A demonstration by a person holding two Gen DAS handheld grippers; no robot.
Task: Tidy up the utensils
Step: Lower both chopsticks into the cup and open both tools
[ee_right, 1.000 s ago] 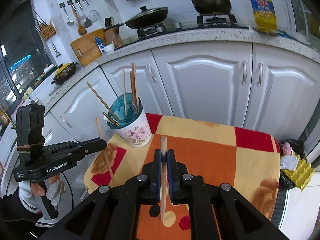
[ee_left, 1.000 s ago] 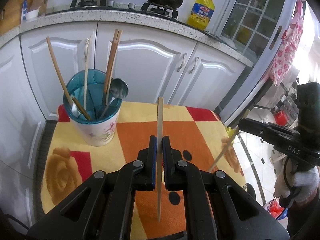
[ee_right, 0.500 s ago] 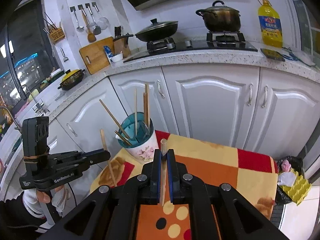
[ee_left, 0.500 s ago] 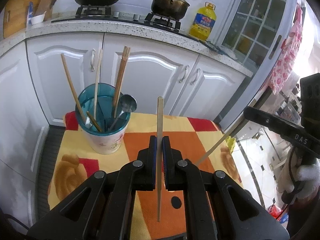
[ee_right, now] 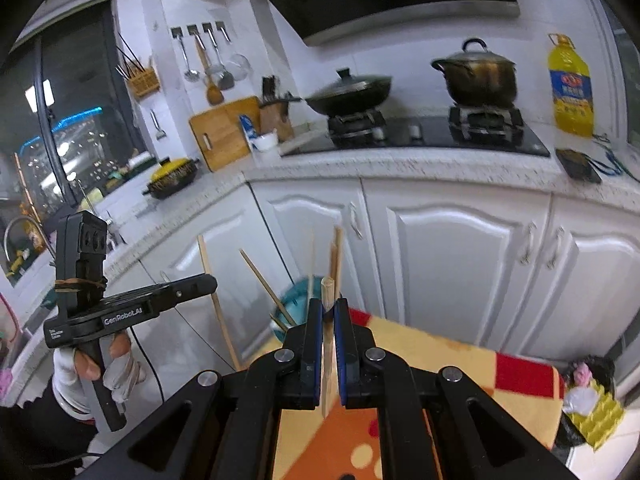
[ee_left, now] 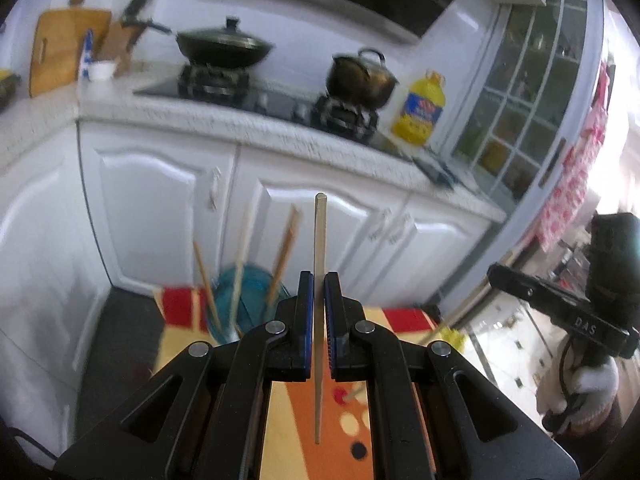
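Above the low table (ee_left: 404, 314) w/ its orange-and-yellow cloth, both grippers were up in the air, each clamped on one wooden chopstick. Left gripper (ee_left: 315, 280) had its jaws closed tight on the left chopstick (ee_left: 320, 240), gripped around mid-length so the stick stood nearly upright, top end well above the pads, bottom end hanging free over the cloth; prob. held that way so the tip could drop straight into a holder. Right gripper (ee_right: 328, 312) was pinched shut on the right chopstick (ee_right: 327, 344) nearer its upper end, only a short stub showing above the jaws, rest pointing down between the arms. Teal-lined utensil cup (ee_left: 248, 300) sat at the far left corner of the table, partly hidden behind the left gripper's arm, already stocked w/ several chopsticks leaning at diff. angles. Neither held stick was touching the cup or the cloth. Holding both high looked like a way to clear the sticks already poking out of the cup before lowering in. Background was blurred in both views, so fine detail inside the cup couldn't be made out.
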